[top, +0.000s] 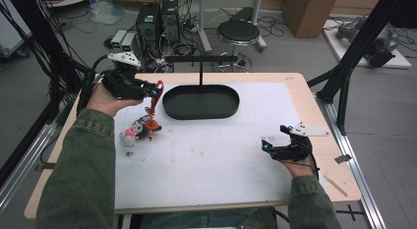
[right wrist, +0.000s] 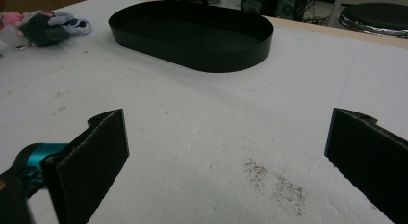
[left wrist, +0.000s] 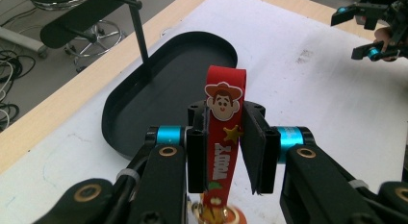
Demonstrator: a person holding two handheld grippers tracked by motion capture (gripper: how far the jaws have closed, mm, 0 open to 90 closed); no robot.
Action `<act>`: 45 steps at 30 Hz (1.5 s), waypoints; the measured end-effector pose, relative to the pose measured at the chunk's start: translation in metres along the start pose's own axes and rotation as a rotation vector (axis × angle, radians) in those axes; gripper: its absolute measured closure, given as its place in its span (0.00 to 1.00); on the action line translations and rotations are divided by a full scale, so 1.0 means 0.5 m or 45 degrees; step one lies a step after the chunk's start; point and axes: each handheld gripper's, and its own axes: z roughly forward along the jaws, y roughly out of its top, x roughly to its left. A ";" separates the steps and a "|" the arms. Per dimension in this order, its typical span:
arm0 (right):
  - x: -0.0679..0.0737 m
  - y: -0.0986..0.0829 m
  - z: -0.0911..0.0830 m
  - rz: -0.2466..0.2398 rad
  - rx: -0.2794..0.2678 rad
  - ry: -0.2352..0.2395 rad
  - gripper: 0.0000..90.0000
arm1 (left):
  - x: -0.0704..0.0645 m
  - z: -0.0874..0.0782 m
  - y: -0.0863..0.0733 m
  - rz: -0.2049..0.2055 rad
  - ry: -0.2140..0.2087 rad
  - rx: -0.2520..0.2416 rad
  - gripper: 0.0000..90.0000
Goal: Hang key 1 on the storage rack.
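left tool [left wrist: 225, 152] clamps red strap [left wrist: 224, 132], long axis vertical | right tool [right wrist: 226, 152] agape

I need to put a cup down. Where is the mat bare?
Bare: the white mat between the black oval tray and the near edge, left of the right gripper. Crowded: the plush toys under the left gripper.

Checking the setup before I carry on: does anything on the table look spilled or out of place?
A patch of dark specks lies on the white mat near the right tool, like spilled crumbs or dirt. Nothing else stands out.
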 end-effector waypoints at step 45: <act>-0.016 -0.005 -0.008 0.004 -0.008 -0.012 0.00 | 0.109 0.135 0.200 -0.015 0.087 -0.105 0.81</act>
